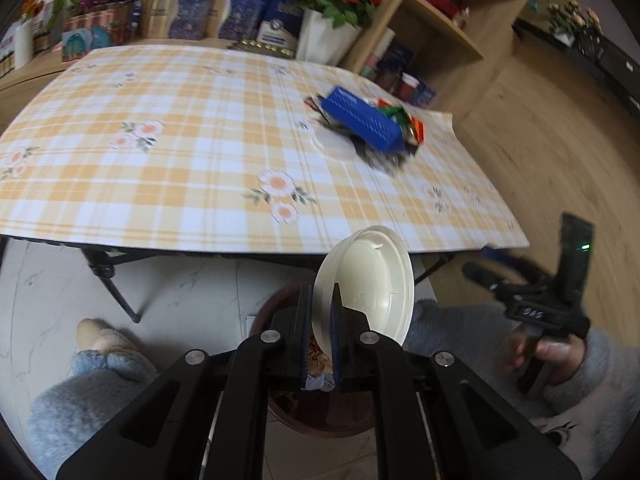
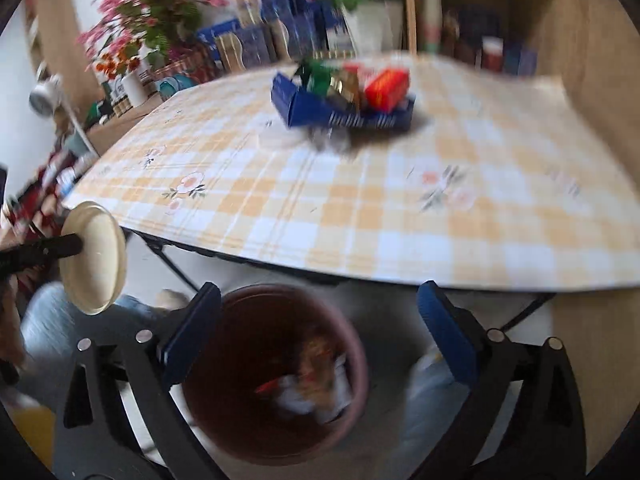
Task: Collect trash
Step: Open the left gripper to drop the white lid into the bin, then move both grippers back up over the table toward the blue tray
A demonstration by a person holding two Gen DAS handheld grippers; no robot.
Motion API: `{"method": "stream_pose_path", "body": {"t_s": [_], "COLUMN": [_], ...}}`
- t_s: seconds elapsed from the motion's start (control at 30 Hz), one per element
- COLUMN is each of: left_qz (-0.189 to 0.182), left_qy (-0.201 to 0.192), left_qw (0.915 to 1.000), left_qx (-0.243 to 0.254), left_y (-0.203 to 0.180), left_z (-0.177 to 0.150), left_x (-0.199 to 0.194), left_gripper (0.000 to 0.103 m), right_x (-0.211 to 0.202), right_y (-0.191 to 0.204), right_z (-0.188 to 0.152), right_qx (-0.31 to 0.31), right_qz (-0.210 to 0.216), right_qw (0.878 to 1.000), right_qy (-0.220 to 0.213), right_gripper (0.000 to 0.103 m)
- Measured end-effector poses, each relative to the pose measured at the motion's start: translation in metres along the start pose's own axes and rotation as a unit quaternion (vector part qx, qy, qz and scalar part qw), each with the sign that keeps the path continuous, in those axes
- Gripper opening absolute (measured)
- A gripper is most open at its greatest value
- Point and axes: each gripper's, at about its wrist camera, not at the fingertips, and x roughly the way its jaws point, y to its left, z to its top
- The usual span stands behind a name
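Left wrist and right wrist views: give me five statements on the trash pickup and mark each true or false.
1. The left gripper is shut on the white lid. True.
2. The right gripper holds a wrapper. False: its jaws stand wide open, nothing between them.
3. The brown bin is empty. False: trash lies inside it.
4. The blue box sits on the checked tablecloth. True.
5. The bin stands on the table. False: it stands on the floor below the table's edge.

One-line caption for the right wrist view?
Open right gripper above brown bin; left gripper grips white lid beside checked table.
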Motion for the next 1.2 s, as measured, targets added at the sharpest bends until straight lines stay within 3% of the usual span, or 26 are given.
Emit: {"method": "stream_pose_path", "body": {"t_s": [0.1, 0.23, 0.43, 0.73, 1.03, 1.07, 1.1, 1.17, 1.2], "left_qz": [-0.013, -0.023, -0.007, 0.012, -0.018, -0.022, -0.022, -0.018, -0.017], "left_qy": [0.006, 0.015, 0.038, 0.129, 0.166, 0.17, 0.17, 0.157, 0.143], "left_qw": [0.9998, 0.9991, 0.997, 0.9864, 0.9739, 0.973, 0.9727, 0.975, 0.9777], "left_qx": [0.015, 0.032, 0.067, 0.101, 0.153, 0.155, 0.156, 0.156, 0.153], "left_y": [-0.008, -0.02, -0.031, -0.035, -0.057, -0.059, -0.06, -0.06, -0.059], "left_z": [-0.006, -0.011, -0.028, -0.048, -0.062, -0.064, -0.064, -0.062, -0.059], "left_x": [0.019, 0.047, 0.083, 0.12, 0.131, 0.132, 0.132, 0.128, 0.124], "left_gripper": [0.009, 0.009, 0.009, 0.009, 0.009, 0.016, 0.037, 0.06, 0.061], "right_x": [-0.005, -0.003, 0.003, 0.013, 0.013, 0.013, 0.013, 0.014, 0.014], "right_y": [-0.007, -0.02, -0.024, -0.02, -0.021, -0.021, -0.021, -0.02, -0.02], "right_z": [-0.009, -0.019, -0.025, -0.025, -0.026, -0.026, -0.026, -0.026, -0.026], "right_qx": [-0.014, 0.021, 0.034, 0.03, 0.028, 0.028, 0.028, 0.027, 0.027], "right_qz": [-0.024, -0.038, -0.047, -0.059, -0.064, -0.064, -0.065, -0.065, -0.066], "right_qw": [1.0, 0.999, 0.998, 0.998, 0.997, 0.997, 0.997, 0.997, 0.997], "right_qy": [-0.014, -0.008, 0.002, 0.017, 0.021, 0.021, 0.022, 0.022, 0.023], "right_gripper": [0.097, 0.097, 0.097, 0.097, 0.097, 0.097, 0.097, 0.097, 0.097]}}
